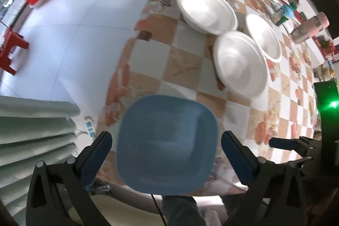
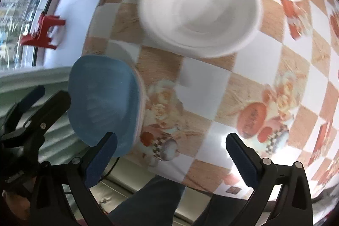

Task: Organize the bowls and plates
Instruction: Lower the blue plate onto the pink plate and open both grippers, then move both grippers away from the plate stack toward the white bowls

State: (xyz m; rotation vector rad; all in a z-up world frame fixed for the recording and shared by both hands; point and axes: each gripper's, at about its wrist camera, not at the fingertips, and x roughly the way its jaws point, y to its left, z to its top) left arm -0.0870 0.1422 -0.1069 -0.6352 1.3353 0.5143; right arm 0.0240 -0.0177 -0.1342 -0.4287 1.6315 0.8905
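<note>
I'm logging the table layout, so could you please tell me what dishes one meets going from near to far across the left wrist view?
Blue square plate at the near table edge → the nearest white bowl → the white bowl on the far left. A third white bowl sits to the right, at a depth between those two.

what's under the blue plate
In the right wrist view, a thin pinkish rim shows just beneath the blue plate, so it seems to sit on another dish, itself covered. Below lies the checkered tablecloth.

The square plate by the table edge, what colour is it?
Blue. The square plate shows best in the left wrist view.
</note>
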